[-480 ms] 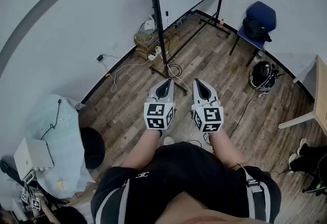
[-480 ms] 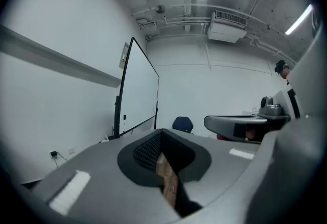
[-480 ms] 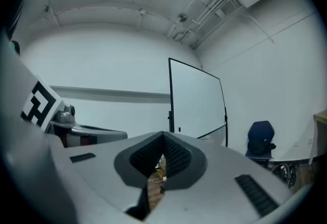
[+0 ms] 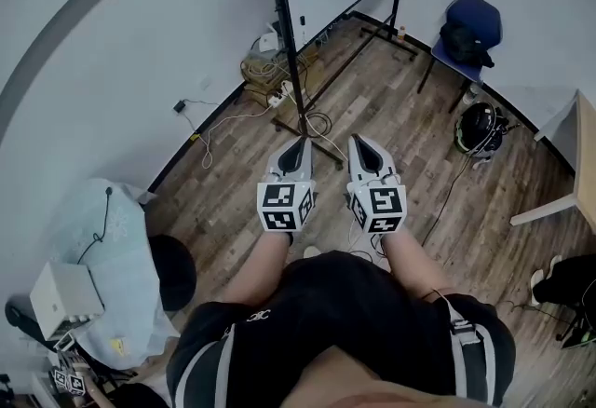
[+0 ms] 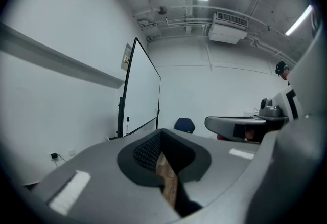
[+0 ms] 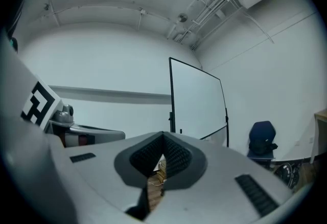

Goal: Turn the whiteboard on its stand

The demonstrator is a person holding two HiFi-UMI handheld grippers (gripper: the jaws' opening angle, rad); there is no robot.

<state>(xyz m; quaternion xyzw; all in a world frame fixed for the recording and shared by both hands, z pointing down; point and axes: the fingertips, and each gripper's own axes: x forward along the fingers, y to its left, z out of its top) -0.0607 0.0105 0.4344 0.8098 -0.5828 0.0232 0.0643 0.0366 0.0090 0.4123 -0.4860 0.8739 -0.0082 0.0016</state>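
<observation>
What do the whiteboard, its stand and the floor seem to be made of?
The whiteboard looks like a smooth white coated panel, plain and even, edged by a thin dark frame. The stand is probably black painted metal: slim, straight tubes. The floor is wood or wood-look laminate, I cannot tell which: brown planks with visible grain.

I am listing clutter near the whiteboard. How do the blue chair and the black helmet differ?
The blue chair stands upright on its legs and carries a black bag; the black helmet lies low on the wood floor. The chair is blue, the helmet black with green trim. Both are near the same wall.
</observation>
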